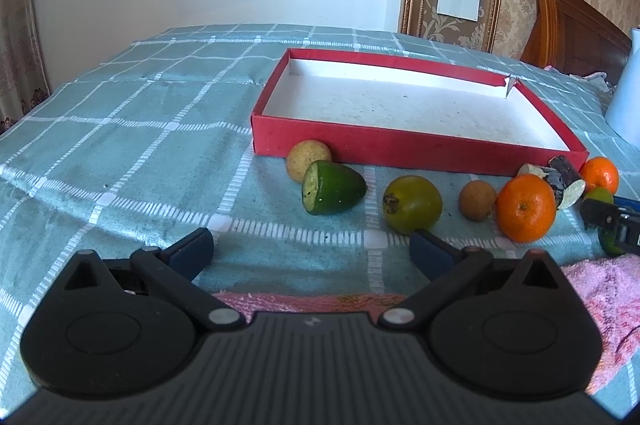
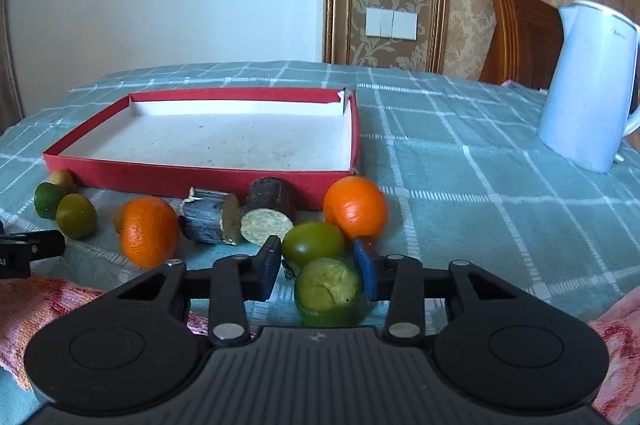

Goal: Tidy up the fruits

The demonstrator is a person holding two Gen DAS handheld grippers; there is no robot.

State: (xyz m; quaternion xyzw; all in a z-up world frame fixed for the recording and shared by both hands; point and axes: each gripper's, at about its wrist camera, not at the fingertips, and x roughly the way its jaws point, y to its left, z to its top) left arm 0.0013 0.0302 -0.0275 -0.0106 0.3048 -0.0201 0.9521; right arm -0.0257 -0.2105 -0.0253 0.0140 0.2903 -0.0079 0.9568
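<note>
A red box [image 1: 400, 145] with a white inside lies empty on the table; it also shows in the right wrist view [image 2: 200, 177]. Fruits lie along its near side: a yellowish fruit [image 1: 308, 161], a cut green fruit [image 1: 332, 187], an olive-green fruit [image 1: 412, 203], a small brown fruit [image 1: 477, 200], two oranges [image 1: 526, 207] [image 2: 354, 207] and two sugarcane pieces [image 2: 212, 217]. My left gripper [image 1: 312, 249] is open and empty, short of the fruits. My right gripper [image 2: 318, 265] is partly open around a cut green fruit [image 2: 330, 291]; its right finger [image 2: 366, 273] touches it, the left stands apart.
A white kettle [image 2: 588, 85] stands at the right. A pink towel [image 1: 600, 305] lies at the near edge under both grippers. A green-checked cloth [image 1: 120, 145] covers the table. A wooden chair [image 2: 520, 33] stands behind the table.
</note>
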